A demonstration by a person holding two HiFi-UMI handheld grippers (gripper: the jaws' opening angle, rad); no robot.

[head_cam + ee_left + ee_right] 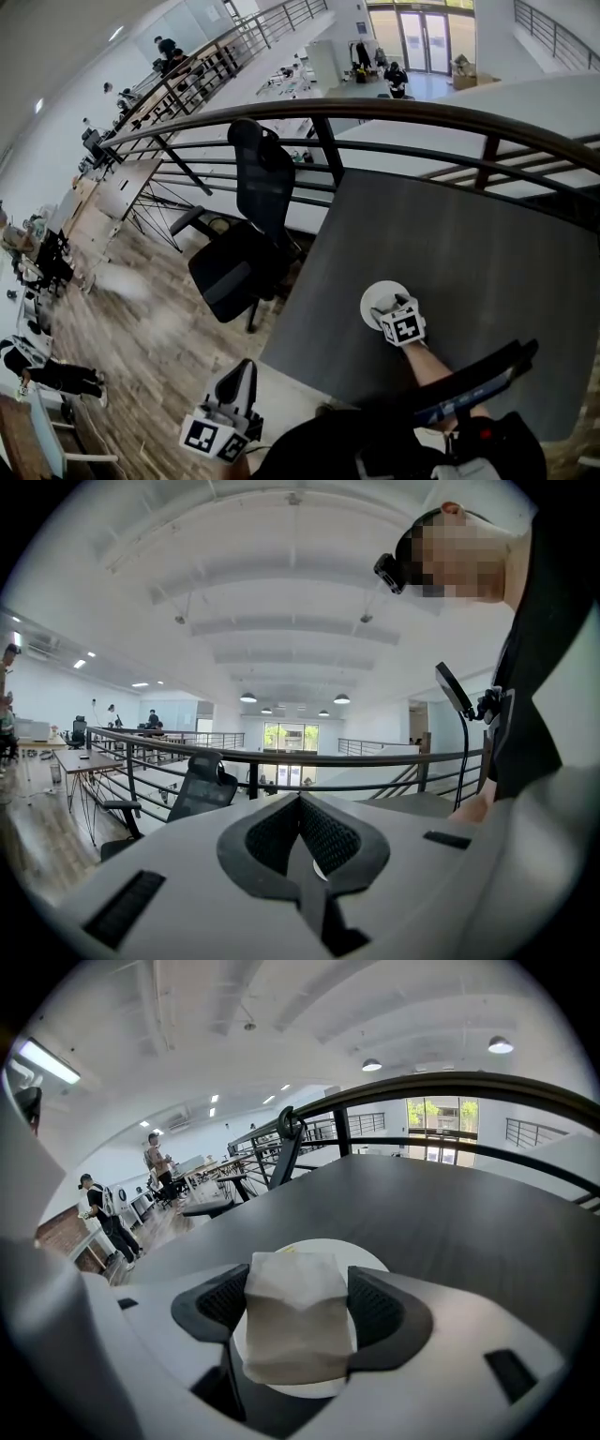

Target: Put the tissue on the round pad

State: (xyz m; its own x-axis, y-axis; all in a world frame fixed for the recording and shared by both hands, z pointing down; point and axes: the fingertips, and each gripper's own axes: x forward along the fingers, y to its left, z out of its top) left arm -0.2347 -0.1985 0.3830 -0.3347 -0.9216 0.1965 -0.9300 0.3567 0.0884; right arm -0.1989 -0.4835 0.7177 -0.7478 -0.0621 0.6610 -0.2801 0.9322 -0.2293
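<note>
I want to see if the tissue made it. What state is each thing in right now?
tissue: folded, pinched in the right claw, over the round pad.
right claw: shut on the tissue.
left claw: shut, nothing in it.
round pad: lying flat on the table, under the tissue.
office chair: nobody in it.

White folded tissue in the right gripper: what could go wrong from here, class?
The white folded tissue, squeezed by the right gripper, might cling to one jaw on release and miss the white round pad.
Pressed too low, the jaws could nudge that pad across the dark grey table.
</note>
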